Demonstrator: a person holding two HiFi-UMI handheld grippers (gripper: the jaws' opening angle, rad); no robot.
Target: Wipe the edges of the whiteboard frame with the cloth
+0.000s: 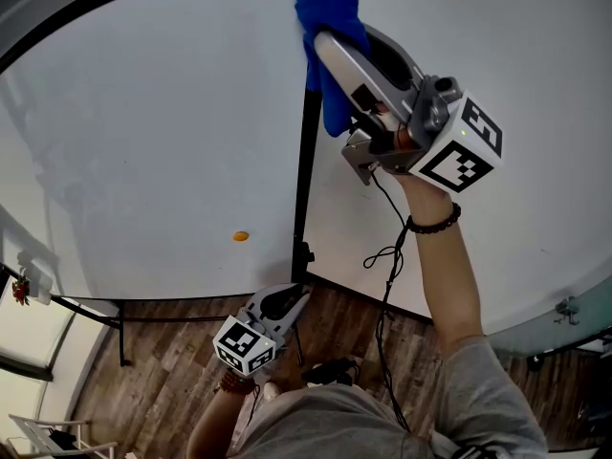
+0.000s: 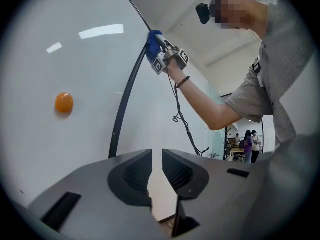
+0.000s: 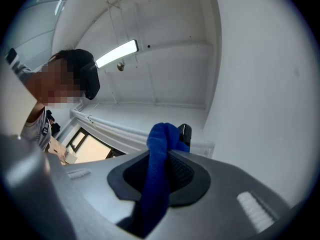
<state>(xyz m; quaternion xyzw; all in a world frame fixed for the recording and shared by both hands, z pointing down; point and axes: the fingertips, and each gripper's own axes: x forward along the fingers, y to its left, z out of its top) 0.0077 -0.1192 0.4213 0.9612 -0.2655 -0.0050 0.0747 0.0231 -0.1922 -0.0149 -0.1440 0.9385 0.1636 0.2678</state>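
Observation:
The whiteboard's black frame edge (image 1: 304,161) runs up the board's right side; it also shows in the left gripper view (image 2: 125,99). A blue cloth (image 1: 325,27) is pressed on the top of that edge, with my right gripper (image 1: 325,46) shut on it. In the right gripper view the cloth (image 3: 159,174) hangs between the jaws, and a black bit of frame (image 3: 185,133) sits just beyond it. My left gripper (image 1: 292,299) hangs low by the board's bottom corner. Its jaws (image 2: 156,176) are nearly together with nothing in them.
An orange magnet (image 1: 240,236) sticks to the white board surface (image 2: 64,103). A black cable (image 1: 387,256) dangles from the right gripper. A white wall (image 1: 535,218) lies right of the board. Below are a wooden floor (image 1: 172,352) and the stand's legs (image 1: 96,314). People (image 2: 248,144) stand far off.

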